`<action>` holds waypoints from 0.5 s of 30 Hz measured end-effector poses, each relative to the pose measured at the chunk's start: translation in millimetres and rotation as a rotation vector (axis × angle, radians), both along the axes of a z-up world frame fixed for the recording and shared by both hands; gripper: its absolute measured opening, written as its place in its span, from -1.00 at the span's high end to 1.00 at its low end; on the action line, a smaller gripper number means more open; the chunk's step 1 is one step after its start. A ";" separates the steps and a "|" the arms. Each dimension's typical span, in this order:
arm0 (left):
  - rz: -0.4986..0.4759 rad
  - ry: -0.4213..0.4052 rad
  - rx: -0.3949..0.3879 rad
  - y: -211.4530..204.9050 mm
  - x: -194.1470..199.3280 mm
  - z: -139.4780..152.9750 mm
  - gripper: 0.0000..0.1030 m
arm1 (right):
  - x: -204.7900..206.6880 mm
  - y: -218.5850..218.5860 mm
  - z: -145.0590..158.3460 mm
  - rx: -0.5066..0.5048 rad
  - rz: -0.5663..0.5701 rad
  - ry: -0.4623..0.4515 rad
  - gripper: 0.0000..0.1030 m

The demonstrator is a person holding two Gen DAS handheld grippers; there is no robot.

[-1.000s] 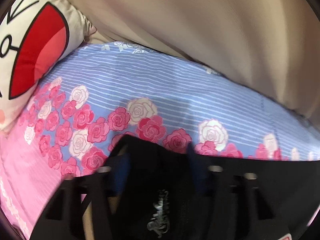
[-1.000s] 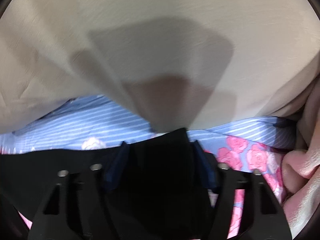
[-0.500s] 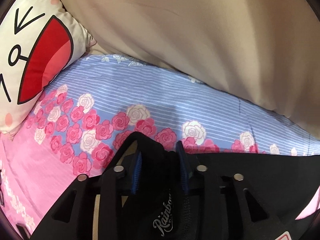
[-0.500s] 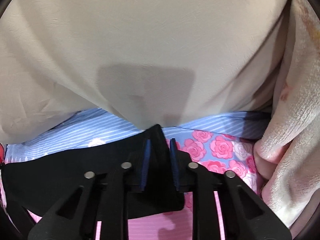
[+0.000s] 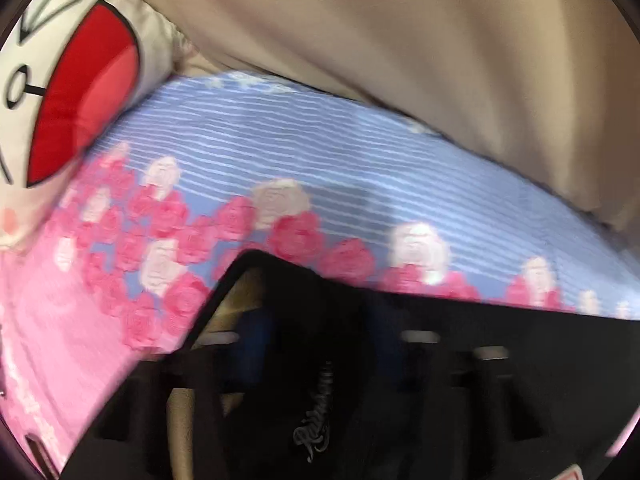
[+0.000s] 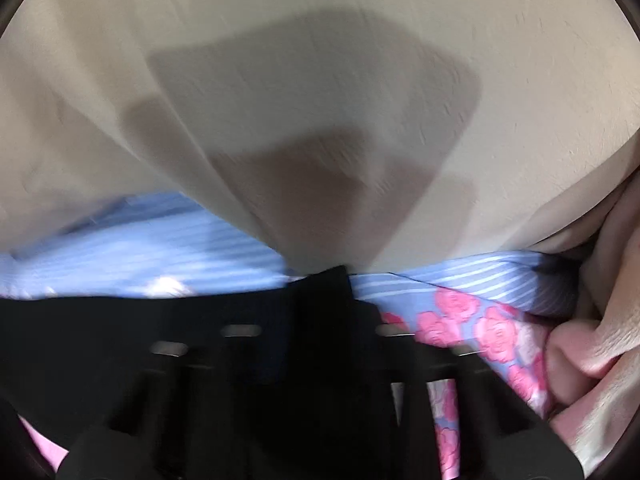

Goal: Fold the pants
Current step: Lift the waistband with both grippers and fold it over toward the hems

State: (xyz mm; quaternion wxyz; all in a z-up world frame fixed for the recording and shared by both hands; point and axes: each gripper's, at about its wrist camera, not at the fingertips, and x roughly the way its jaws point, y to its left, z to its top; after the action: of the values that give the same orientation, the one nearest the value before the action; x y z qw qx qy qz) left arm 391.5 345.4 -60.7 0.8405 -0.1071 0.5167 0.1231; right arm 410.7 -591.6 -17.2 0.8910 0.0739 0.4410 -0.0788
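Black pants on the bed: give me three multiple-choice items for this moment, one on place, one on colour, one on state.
1. Where do the black pants lie?
A. on the floral sheet
B. on the beige blanket
C. on a wooden floor

2. What colour is the big mouth shape on the cartoon pillow?
A. green
B. red
C. yellow

3. What sits between the fingers of the left gripper?
A. nothing
B. the pillow's corner
C. black pants fabric

Answers:
1 A, roses and blue stripes show right past the pants' edge in both wrist views.
2 B, a red patch with a black outline fills the pillow's face.
3 C, a corner of the pants is bunched there as the jaws are closing; the right gripper does the same on its corner.
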 end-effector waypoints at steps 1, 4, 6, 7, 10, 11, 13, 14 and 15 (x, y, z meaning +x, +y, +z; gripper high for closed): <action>0.002 -0.002 -0.012 -0.2 -1.4 5.4 0.57 | -1.6 0.3 8.7 -0.016 0.013 -0.030 0.69; -0.039 -0.071 0.002 -5.7 -18.7 33.3 0.60 | -14.8 -4.0 37.7 -0.019 0.038 -0.105 0.71; -0.074 -0.130 -0.013 -7.0 -36.2 54.6 0.61 | -31.3 -7.9 58.0 -0.008 0.052 -0.158 0.71; -0.086 -0.166 -0.026 -8.9 -48.3 69.5 0.61 | -43.1 -12.8 72.9 0.002 0.060 -0.192 0.71; -0.124 -0.236 -0.049 -12.9 -85.4 100.7 0.61 | -90.8 -3.7 103.7 0.009 0.082 -0.264 0.71; -0.139 -0.254 -0.050 -15.3 -97.4 109.3 0.61 | -120.0 1.7 107.9 0.004 0.088 -0.283 0.71; -0.167 -0.292 -0.052 -18.1 -126.1 125.8 0.61 | -158.0 -3.5 117.9 -0.008 0.101 -0.317 0.79; -0.179 -0.308 -0.055 -20.6 -140.6 131.8 0.61 | -175.5 -5.2 126.1 -0.011 0.107 -0.337 0.83; -0.190 -0.322 -0.058 -22.3 -152.1 135.3 0.61 | -190.3 -7.4 132.2 -0.008 0.114 -0.350 0.83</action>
State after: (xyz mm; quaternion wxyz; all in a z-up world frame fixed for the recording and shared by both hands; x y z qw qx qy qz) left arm 239.4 323.2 74.5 0.9167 -0.1004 0.3865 0.0094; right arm 220.4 -599.1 115.0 0.9574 0.0580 0.2824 -0.0160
